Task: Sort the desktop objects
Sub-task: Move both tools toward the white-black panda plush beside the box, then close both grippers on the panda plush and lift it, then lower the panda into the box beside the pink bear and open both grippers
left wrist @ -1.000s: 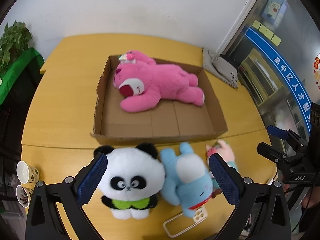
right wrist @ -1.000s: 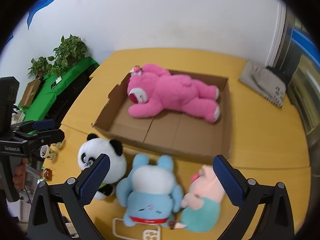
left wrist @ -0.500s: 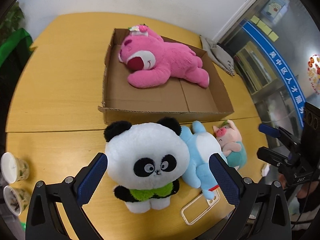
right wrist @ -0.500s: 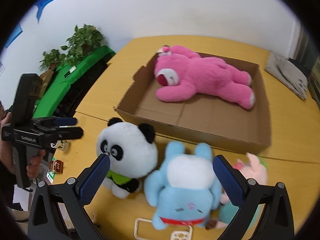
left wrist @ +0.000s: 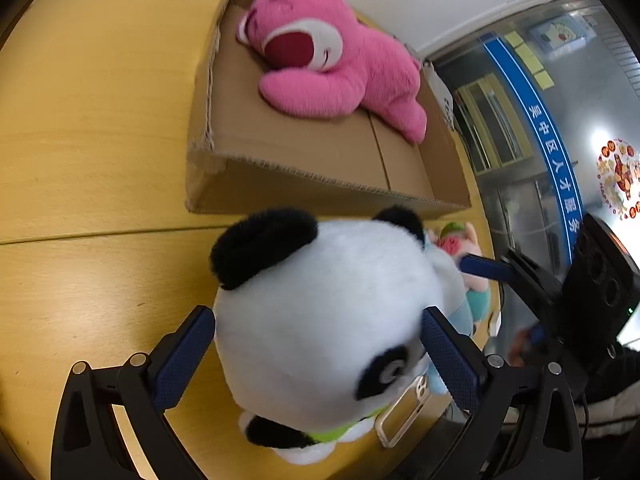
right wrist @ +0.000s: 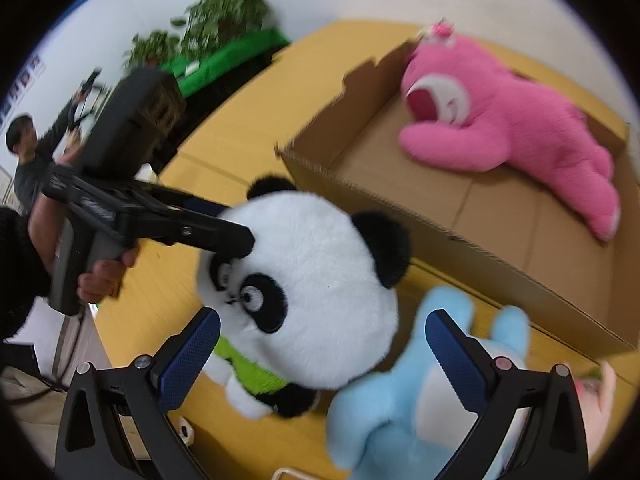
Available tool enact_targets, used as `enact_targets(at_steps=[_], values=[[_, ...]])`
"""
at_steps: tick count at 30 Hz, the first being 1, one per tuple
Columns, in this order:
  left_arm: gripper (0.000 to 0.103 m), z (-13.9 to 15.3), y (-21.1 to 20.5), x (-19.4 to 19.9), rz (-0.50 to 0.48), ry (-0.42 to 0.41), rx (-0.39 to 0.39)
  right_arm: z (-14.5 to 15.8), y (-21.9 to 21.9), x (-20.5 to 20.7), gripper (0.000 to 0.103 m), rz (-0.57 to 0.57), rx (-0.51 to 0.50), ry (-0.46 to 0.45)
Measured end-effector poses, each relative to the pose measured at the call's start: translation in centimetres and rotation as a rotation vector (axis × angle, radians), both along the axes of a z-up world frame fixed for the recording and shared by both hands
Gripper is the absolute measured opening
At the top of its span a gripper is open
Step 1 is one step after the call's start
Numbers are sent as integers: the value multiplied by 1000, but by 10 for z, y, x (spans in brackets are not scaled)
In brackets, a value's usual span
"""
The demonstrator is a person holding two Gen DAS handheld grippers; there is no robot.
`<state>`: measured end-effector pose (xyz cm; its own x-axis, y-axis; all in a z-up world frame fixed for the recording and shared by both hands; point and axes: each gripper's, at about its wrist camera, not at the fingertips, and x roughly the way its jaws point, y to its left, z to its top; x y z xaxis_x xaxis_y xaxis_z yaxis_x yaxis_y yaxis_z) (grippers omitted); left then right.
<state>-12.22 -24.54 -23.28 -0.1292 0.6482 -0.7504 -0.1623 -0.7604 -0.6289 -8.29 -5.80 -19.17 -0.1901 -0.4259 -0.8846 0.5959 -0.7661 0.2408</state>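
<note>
1. Left gripper (left wrist: 318, 358) brackets the panda (left wrist: 320, 320) head on the table, jaws wide, pads beside the plush.
2. Right gripper (right wrist: 322, 354) gapes, empty.
3. Bear (left wrist: 332, 68) lies in box (left wrist: 320, 192).
4. Next, likely: squeeze, lift over the box wall.

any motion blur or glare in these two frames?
Right wrist view: motion blur on the plants and the box; panda fairly sharp. Left wrist view: mostly sharp, bright glare spot on the glass wall, strong fisheye bending at the table edges.

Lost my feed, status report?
Left gripper open around panda. Right gripper open, empty. Pink bear already in box. Nothing blocking.
</note>
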Motion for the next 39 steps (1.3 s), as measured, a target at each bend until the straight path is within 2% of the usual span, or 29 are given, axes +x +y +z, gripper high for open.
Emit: enact_targets(at_steps=[1,5,8,13,16,18,21,24,28,30,32,36,39], values=[[103,-7,-1,-3,-7,-13,15,-8,-4,-4,95,16,1,-21],[103,-23,-1,-10,-29,-42,32,-26,-11,-12,93,47,-14,-66],[98,-26,3,-8,-59,-47,28,-33,-10,-16,93,57,-34,-84],[84,-22,6,-2,-56,-54,23,-43,-9,-21,77,70,-69,-107],[78,-6,5,1,-46,-39,14,-31,-3,-17,70,64,-109,-83],[75,7,5,3,-43,-22,7,-20,2,-14,70,63,-142,-65],[74,45,5,2,-48,34,5,11,12,-13,70,57,-197,-15],[74,89,8,-8,-52,125,-5,49,18,-22,70,50,-223,66],[74,142,14,-49,-61,267,-5,105,27,-61,70,32,-238,223],[74,165,18,-75,-69,334,-7,122,31,-87,70,30,-232,295],[74,176,27,-99,-84,374,-31,130,35,-110,70,23,-225,325],[75,166,39,-150,-102,358,-45,112,41,-156,70,12,-210,282],[76,130,42,-177,-112,284,-95,72,39,-183,70,3,-187,173]])
